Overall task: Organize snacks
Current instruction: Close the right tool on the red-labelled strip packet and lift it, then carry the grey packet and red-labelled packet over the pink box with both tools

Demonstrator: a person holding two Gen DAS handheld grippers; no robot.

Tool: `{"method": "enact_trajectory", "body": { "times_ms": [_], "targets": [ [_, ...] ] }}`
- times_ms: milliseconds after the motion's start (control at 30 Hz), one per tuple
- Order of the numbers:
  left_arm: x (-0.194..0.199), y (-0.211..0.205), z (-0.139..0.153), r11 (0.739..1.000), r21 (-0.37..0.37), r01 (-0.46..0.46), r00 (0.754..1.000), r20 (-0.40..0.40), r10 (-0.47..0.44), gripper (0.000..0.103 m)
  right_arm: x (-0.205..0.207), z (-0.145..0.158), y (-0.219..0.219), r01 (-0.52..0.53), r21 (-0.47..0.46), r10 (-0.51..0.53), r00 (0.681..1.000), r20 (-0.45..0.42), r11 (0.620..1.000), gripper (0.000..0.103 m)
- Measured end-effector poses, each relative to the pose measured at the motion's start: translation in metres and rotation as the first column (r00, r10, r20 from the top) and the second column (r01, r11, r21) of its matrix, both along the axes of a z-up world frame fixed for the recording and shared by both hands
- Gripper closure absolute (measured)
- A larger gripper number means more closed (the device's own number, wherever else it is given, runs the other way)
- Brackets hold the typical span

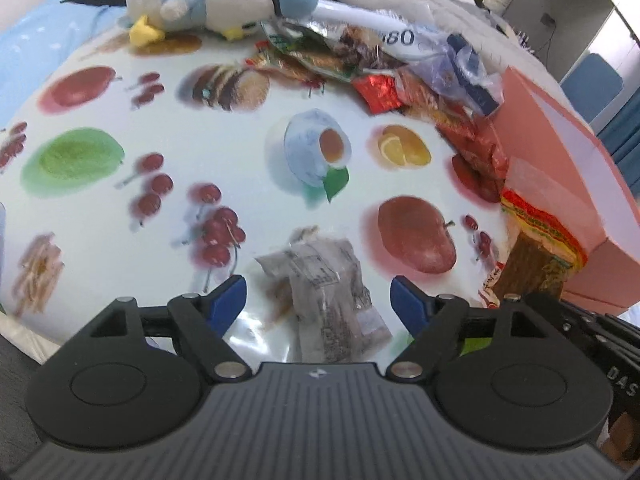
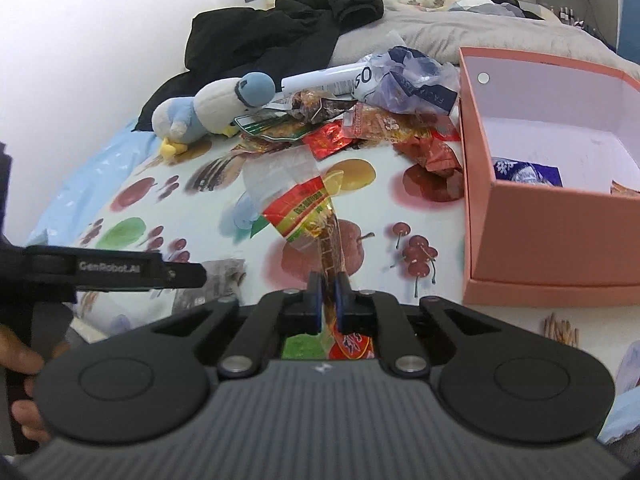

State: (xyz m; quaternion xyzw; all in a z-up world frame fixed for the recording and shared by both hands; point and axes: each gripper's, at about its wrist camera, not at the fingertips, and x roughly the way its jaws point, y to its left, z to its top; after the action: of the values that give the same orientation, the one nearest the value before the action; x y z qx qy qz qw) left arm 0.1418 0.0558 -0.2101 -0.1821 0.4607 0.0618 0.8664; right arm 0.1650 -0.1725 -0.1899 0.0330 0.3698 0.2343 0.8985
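Note:
My left gripper [image 1: 318,286] stands open over the fruit-print tablecloth [image 1: 224,148]. A clear-wrapped brown snack packet [image 1: 332,304] lies flat between its blue pads, which do not touch it. My right gripper [image 2: 328,280] is shut on a long clear packet with a red, yellow and green band [image 2: 306,210], lifted off the table and tilted; the same packet [image 1: 536,248] shows at the right of the left wrist view. A pink open box [image 2: 540,232] stands to the right of it and holds a blue packet [image 2: 524,172]. A snack pile [image 2: 360,128] lies behind.
A blue and white plush toy [image 2: 208,108] lies at the back left beside the pile. Black clothing [image 2: 280,28] and grey bedding lie beyond the table. A hand [image 2: 20,360] shows at the left edge. The pink box [image 1: 560,152] fills the table's right side.

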Motion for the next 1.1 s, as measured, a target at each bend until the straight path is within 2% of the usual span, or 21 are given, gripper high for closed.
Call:
{"method": "enact_trajectory", "body": {
  "times_ms": [133,267,367,567,833,1100],
  "targets": [
    [0.007,-0.007,-0.011,1.000,0.005,0.005,1.000,-0.008,-0.005,0.028,-0.002,-0.003,-0.006,0.013,0.020,-0.013,1.000,-0.017,1.000,0.094],
    [0.016,-0.014,-0.024,0.999,0.034,0.020,1.000,-0.018,-0.019,0.046,-0.007,-0.001,-0.012,0.025,0.039,-0.024,1.000,-0.017,0.999,0.094],
    [0.020,-0.017,-0.022,0.999,0.036,0.036,0.999,-0.011,-0.036,0.054,-0.009,0.002,-0.017,0.039,0.046,-0.038,0.999,-0.015,0.998,0.094],
    [0.014,-0.024,-0.011,0.997,0.003,0.082,0.997,-0.009,-0.082,0.061,-0.016,0.013,-0.033,0.091,0.067,-0.090,0.996,-0.011,0.994,0.094],
    [-0.006,-0.047,0.033,0.986,-0.023,0.164,0.985,0.048,-0.163,0.062,-0.032,0.039,-0.054,0.147,0.099,-0.149,0.989,0.016,0.984,0.094],
    [-0.006,-0.091,0.078,0.961,-0.033,0.276,0.954,0.131,-0.270,0.062,-0.051,0.070,-0.090,0.245,0.133,-0.252,0.967,0.039,0.960,0.094]
  ]
}}
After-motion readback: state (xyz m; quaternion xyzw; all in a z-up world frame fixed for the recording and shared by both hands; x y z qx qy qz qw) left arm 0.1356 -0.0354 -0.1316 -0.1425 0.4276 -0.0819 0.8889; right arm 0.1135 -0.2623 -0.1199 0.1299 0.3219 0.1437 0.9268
